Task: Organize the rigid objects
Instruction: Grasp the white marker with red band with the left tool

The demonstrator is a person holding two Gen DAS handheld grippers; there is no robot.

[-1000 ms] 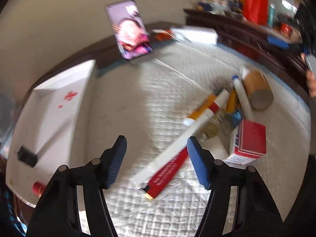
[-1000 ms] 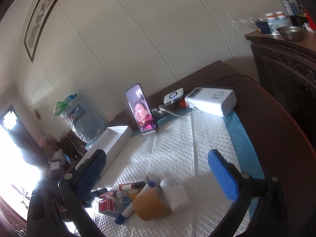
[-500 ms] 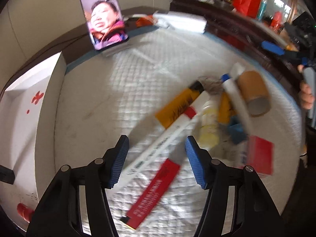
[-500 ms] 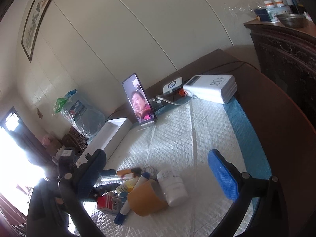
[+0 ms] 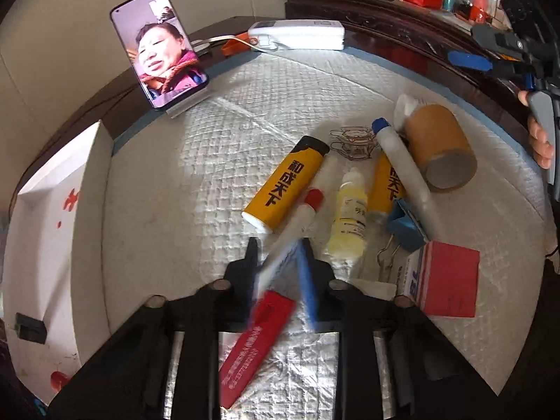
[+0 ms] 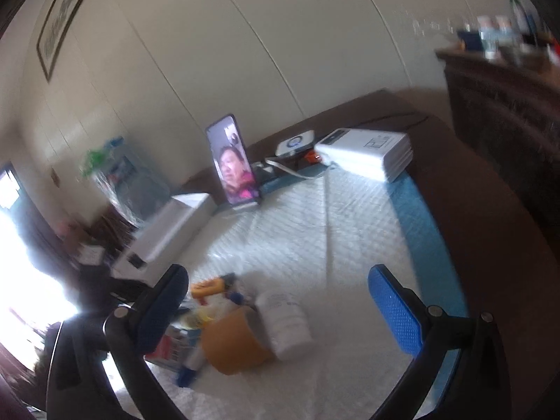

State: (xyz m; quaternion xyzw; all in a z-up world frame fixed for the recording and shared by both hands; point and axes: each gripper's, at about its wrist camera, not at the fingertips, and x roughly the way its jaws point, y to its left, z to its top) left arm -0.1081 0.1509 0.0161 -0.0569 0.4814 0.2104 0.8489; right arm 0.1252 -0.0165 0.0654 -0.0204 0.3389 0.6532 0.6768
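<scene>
A pile of small items lies on the white quilted mat (image 5: 245, 105): a yellow tube (image 5: 285, 185), a pale yellow bottle (image 5: 348, 217), a blue-capped white tube (image 5: 402, 161), a brown cardboard roll (image 5: 437, 147), a blue binder clip (image 5: 406, 227) and a red-and-white box (image 5: 444, 280). My left gripper (image 5: 278, 259) points steeply down, its jaws closing on a long white tube with a red band (image 5: 308, 210), which is blurred between the pads. A flat red pack (image 5: 255, 343) lies under it. My right gripper (image 6: 276, 274) stands open above the cardboard roll (image 6: 234, 343) and a white bottle (image 6: 287, 322).
A white open box (image 5: 52, 210) with a red cross sits at the left edge of the mat. A phone (image 5: 159, 49) stands propped at the back, beside a white power bank (image 5: 301, 33). A dark wooden cabinet (image 5: 402, 17) runs along the right. A hand (image 5: 539, 143) holds the right gripper.
My left gripper has pushed forward over the pile and its jaws have narrowed from wide open onto the white tube. The right gripper has stayed open, turning slightly.
</scene>
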